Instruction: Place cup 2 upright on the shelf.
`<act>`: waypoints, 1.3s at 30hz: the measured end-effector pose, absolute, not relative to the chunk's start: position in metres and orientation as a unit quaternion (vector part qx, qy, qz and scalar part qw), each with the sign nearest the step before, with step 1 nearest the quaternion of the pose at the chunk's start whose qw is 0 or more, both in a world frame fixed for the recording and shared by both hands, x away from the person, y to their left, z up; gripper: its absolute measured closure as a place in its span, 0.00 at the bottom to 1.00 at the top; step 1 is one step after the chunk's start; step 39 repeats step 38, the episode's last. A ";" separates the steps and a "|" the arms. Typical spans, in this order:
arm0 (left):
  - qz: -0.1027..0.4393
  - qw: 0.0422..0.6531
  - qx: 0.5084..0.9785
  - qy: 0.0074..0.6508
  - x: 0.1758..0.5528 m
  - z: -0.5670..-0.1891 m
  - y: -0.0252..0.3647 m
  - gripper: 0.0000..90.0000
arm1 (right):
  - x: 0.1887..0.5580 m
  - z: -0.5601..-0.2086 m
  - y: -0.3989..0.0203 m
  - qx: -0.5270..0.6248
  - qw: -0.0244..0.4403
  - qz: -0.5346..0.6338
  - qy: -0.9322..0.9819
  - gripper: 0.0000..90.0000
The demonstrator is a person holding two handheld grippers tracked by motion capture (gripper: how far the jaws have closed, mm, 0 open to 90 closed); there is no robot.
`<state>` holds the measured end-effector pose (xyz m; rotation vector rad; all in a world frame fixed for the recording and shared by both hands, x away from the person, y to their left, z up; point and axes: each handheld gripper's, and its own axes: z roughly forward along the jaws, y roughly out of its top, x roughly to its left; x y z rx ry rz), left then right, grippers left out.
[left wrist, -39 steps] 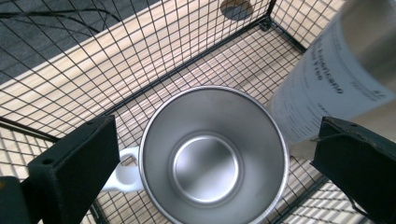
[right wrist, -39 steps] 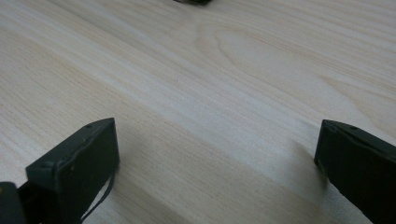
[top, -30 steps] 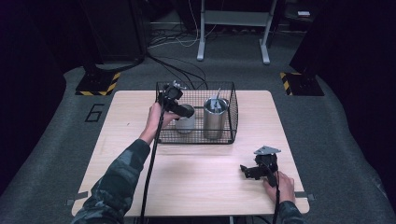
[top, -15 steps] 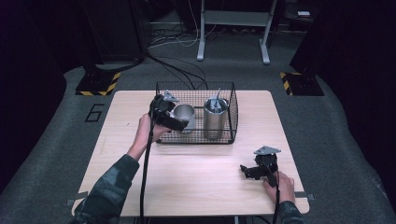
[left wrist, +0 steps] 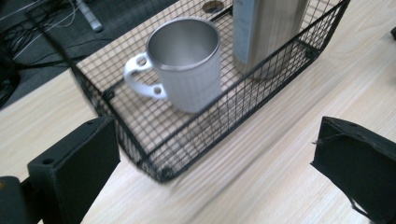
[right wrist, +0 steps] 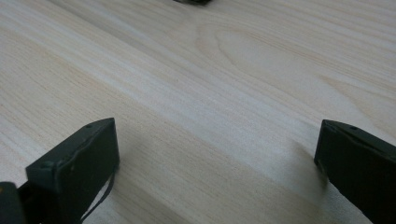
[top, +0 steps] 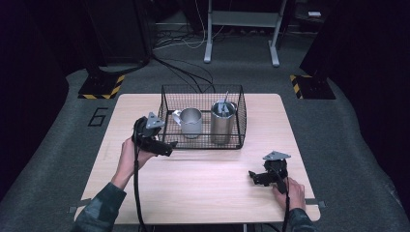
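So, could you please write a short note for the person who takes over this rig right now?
Left gripper: open, empty, at the basket's front left corner, outside the wire.
Right gripper: open, empty, low over the bare table near its front right.
Basket: at the back middle of the table.
Mug: upright in the left half of the basket, handle to the left.
Tall steel cup: upright in the right half, something grey inside it.
Done: mug and cup both stand in the basket.
Left: nothing more is held; judge the next step yourself.
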<state>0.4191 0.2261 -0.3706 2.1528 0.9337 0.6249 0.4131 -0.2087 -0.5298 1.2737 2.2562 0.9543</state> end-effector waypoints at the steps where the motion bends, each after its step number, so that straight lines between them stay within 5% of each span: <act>1: 0.242 0.350 0.828 0.364 0.415 -0.376 0.231 0.00 | 0.413 -0.530 -0.209 0.453 0.189 0.339 0.802 0.00; 21: 0.188 0.297 0.800 0.486 0.394 -0.497 0.302 0.01 | 0.413 -0.530 -0.209 0.453 0.189 0.340 0.802 0.00; 39: 0.227 0.324 0.755 0.524 0.395 -0.532 0.320 0.01 | 0.413 -0.530 -0.209 0.452 0.189 0.339 0.803 0.00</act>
